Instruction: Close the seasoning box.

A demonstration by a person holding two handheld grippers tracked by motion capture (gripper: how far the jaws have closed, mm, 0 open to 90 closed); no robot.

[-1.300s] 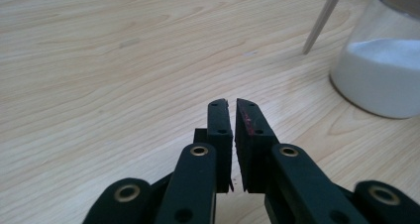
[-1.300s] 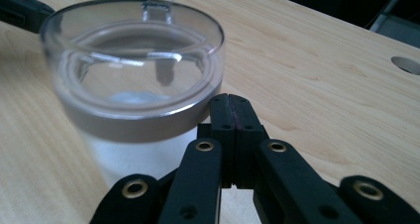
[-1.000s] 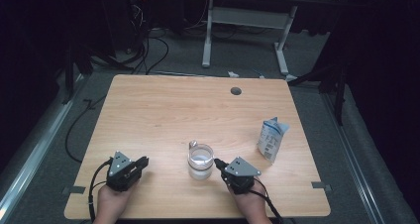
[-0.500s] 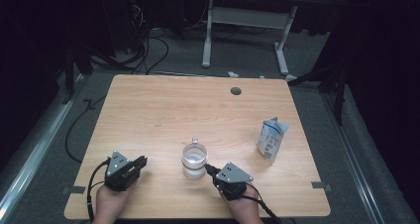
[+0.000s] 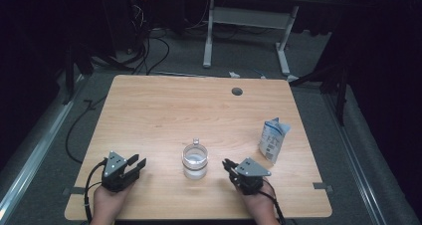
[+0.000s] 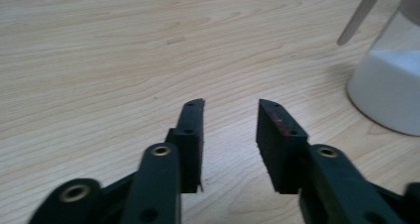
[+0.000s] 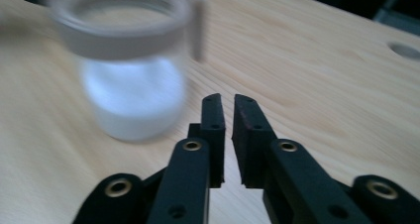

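Glass mug [image 5: 194, 161] standing upright on the desk [image 5: 164, 110], near the middle of its near edge, between the two tongs and touching neither. Its wall is clear and round, with a thick rim and a small handle on the side turned toward the far edge; the lower part holds a white filling, and the upper part is see-through. In the right gripper view the mug [image 7: 131, 60] is blurred, left of and beyond the jaws, the handle showing as a pale bar at its right. In the left gripper view the white base of the mug [image 6: 389, 92] sits at the right border, well apart from the jaws.

Left tongs [image 5: 135, 163], held in the person's left hand [image 5: 107, 205] near the near left corner of the desk: jaws spread, having just been opening, with bare wood between them [image 6: 230, 120].

Right tongs [image 5: 227, 165], held in the person's right hand [image 5: 260, 207] just right of the mug: jaws a narrow slit apart [image 7: 229, 117], having just been opening, nothing between them, tips pointing toward the mug but short of it.

Carton [image 5: 272, 139], white and blue with a folded top, upright near the right edge of the desk. Round cable hole [image 5: 237, 91] near the far edge.
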